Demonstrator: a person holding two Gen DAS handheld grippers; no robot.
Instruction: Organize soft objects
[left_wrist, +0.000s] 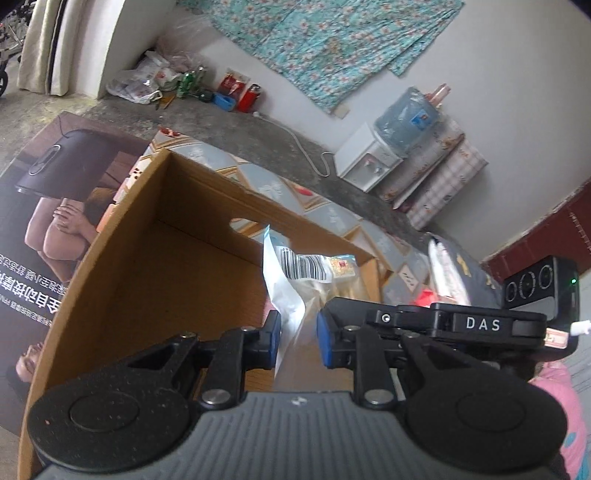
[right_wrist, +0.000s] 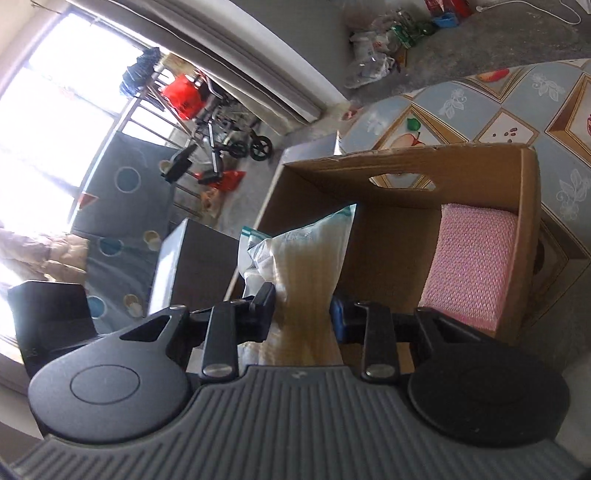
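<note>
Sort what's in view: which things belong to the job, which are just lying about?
Job: plastic food bag held by both tongs, left and right; cardboard box; pink pad inside it.
Lying about: water dispenser, floral cloth, wheelchair.

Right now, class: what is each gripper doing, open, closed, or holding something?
Left gripper: closed on a clear plastic packet over the cardboard box.
Right gripper: closed on a white snack bag above the same box.
</note>
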